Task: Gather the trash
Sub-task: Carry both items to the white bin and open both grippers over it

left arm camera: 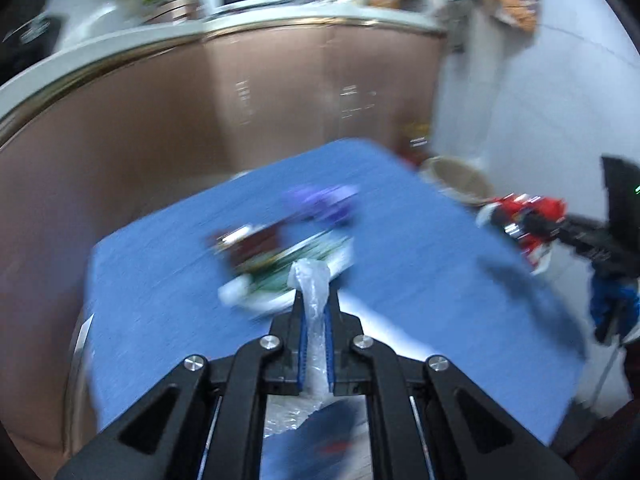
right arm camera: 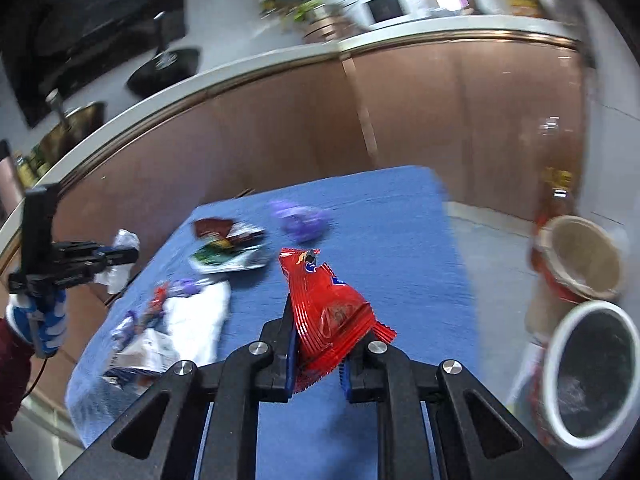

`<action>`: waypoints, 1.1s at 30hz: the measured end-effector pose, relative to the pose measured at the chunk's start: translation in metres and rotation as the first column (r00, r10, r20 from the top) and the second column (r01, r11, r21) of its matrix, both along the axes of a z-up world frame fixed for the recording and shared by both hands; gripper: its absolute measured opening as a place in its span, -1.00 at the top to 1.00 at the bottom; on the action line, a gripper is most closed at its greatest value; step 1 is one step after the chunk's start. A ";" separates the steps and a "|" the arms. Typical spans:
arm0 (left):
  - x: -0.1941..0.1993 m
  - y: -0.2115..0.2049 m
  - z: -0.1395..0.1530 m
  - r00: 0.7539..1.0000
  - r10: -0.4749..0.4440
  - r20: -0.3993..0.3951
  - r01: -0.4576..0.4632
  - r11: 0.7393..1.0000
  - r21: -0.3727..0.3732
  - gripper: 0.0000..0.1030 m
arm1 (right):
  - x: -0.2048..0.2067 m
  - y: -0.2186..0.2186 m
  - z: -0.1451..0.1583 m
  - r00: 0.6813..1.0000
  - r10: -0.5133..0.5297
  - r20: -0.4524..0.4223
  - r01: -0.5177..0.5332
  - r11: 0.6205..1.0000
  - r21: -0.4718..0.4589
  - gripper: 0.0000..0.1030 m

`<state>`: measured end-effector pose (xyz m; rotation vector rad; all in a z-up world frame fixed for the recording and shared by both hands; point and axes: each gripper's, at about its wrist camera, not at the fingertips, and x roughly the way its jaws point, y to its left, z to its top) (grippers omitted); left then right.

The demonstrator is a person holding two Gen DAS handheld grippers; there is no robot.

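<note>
My left gripper (left arm camera: pixel 315 296) is shut on a clear plastic bag (left arm camera: pixel 313 280), held above the blue table (left arm camera: pixel 420 248); it also shows at the left of the right wrist view (right arm camera: pixel 120 258). My right gripper (right arm camera: pixel 324 312) is shut on a red snack wrapper (right arm camera: pixel 326 308), held above the table's right part; it shows in the left wrist view (left arm camera: pixel 520 216) past the table's right edge. On the table lie a purple wrapper (right arm camera: pixel 302 216), a dark red wrapper (right arm camera: pixel 212 226), a white tray with green packaging (right arm camera: pixel 228 258) and a pile of white and coloured wrappers (right arm camera: pixel 172 320).
Two round bins stand on the floor right of the table: a beige-lined one (right arm camera: pixel 580 256) and a white one with a dark inside (right arm camera: pixel 596 372). A brown kitchen counter (right arm camera: pixel 440 112) runs behind the table. The view is motion-blurred.
</note>
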<state>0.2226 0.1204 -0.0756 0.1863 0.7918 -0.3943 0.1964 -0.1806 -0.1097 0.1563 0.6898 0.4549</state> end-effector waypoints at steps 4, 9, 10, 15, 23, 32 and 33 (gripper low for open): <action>0.019 -0.091 0.013 0.988 -0.155 -0.011 0.154 0.986 -0.064 0.88 | -0.011 -0.065 -0.003 0.985 -0.171 0.001 0.170 0.984 -0.059 0.71; 0.047 -0.223 0.009 0.947 -0.317 -0.048 0.310 0.943 -0.123 0.88 | -0.014 -0.150 -0.027 0.924 -0.383 -0.023 0.375 0.915 -0.149 0.71; 0.054 -0.253 0.007 0.934 -0.350 -0.068 0.338 0.930 -0.147 0.88 | -0.013 -0.163 -0.032 0.913 -0.406 -0.033 0.396 0.904 -0.159 0.71; 0.079 -0.361 -0.022 0.896 -0.421 -0.143 0.394 0.900 -0.185 0.88 | 0.002 -0.216 -0.071 0.859 -0.503 -0.095 0.472 0.850 -0.233 0.70; 0.129 -0.460 -0.080 0.878 -0.393 -0.273 0.341 0.914 -0.219 0.83 | 0.031 -0.248 -0.116 0.813 -0.564 -0.142 0.509 0.808 -0.296 0.51; 0.146 -0.476 -0.095 0.875 -0.381 -0.299 0.297 0.910 -0.290 0.33 | 0.033 -0.252 -0.119 0.782 -0.611 -0.120 0.550 0.768 -0.328 -0.02; 0.146 -0.475 -0.091 0.877 -0.380 -0.295 0.294 0.909 -0.295 0.27 | 0.033 -0.252 -0.118 0.780 -0.615 -0.116 0.553 0.764 -0.332 -0.10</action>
